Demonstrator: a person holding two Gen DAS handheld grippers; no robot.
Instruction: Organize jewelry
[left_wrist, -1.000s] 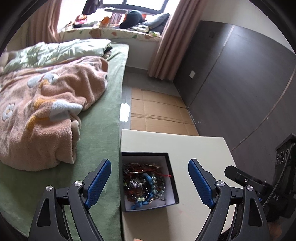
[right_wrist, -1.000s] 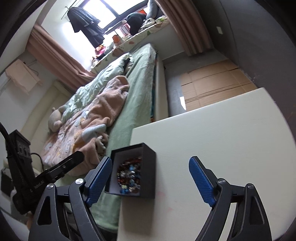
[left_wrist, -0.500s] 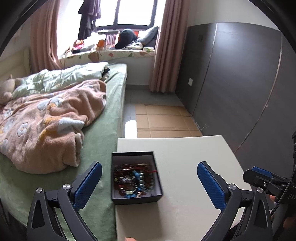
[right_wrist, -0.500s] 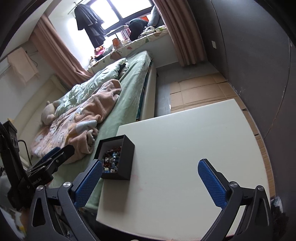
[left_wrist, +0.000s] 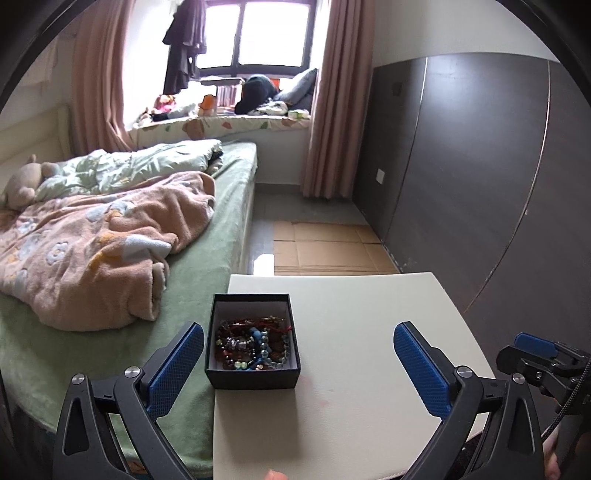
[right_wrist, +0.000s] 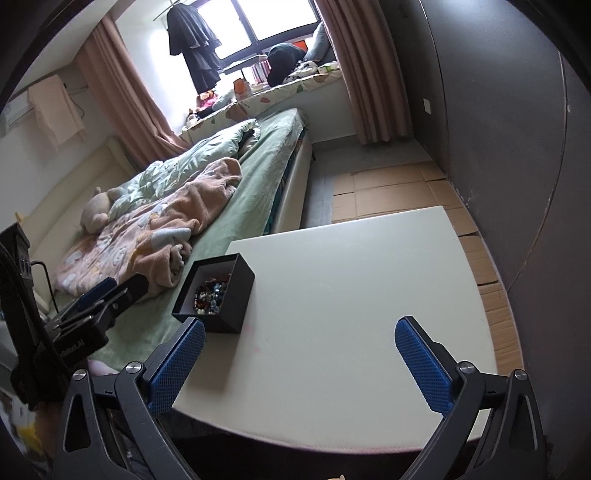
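Bedside white table (left_wrist: 369, 332) | box (left_wrist: 253, 376) of tangled beads (left_wrist: 253, 347) at 9 o'clock edge — may tip off | left gripper (left_wrist: 298, 365), right gripper (right_wrist: 300, 363) gaping, empty

Tangled beads (left_wrist: 253, 347) in the box (left_wrist: 255, 380) are too small to separate.

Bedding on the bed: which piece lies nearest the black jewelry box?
The peach floral fleece blanket; the pale green quilt lies farther back, toward the window, from the black jewelry box.
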